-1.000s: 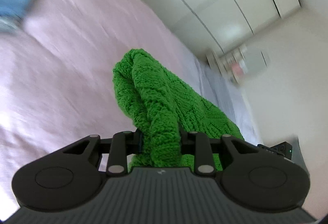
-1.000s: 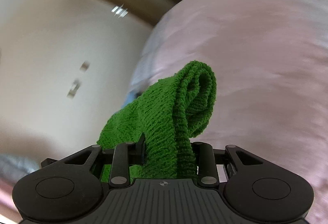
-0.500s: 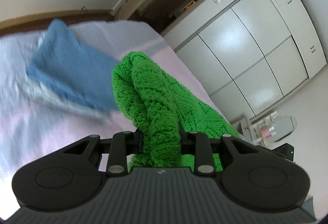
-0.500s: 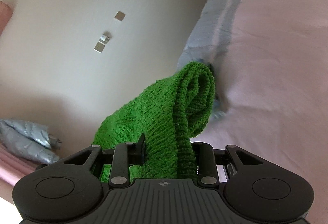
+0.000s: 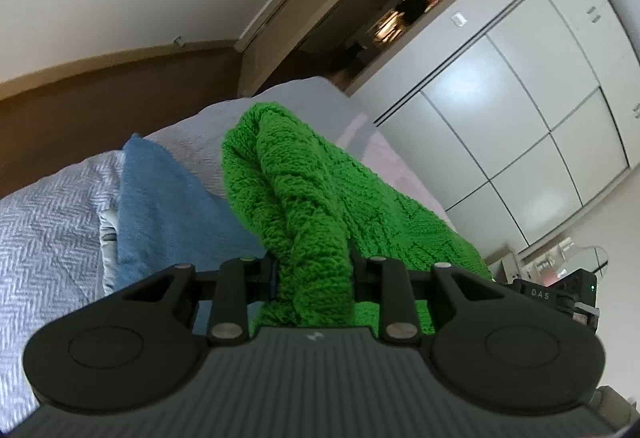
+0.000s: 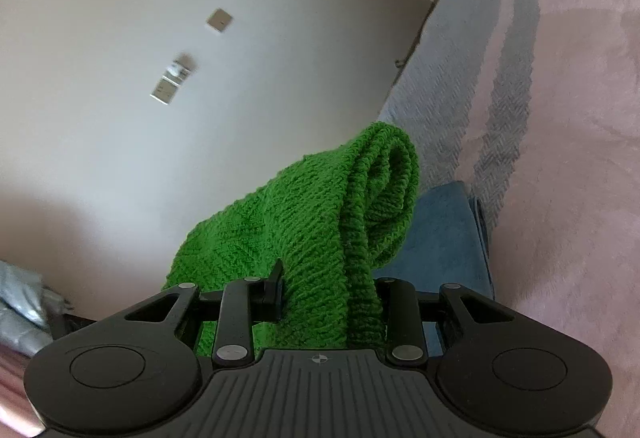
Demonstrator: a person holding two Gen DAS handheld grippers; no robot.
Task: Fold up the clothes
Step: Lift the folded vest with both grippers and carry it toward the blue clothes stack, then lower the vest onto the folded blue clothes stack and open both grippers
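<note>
Your left gripper (image 5: 312,278) and right gripper (image 6: 328,298) each pinch a bunched end of the green knit sweater (image 5: 320,205), held in the air over the bed (image 6: 580,157). A folded blue cloth (image 5: 168,205) lies just ahead; pink spread lies open rightward. The fingertips are buried in knit, probably touching it.

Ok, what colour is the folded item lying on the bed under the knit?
Blue, plain with no pattern; the left wrist view shows it best.
</note>
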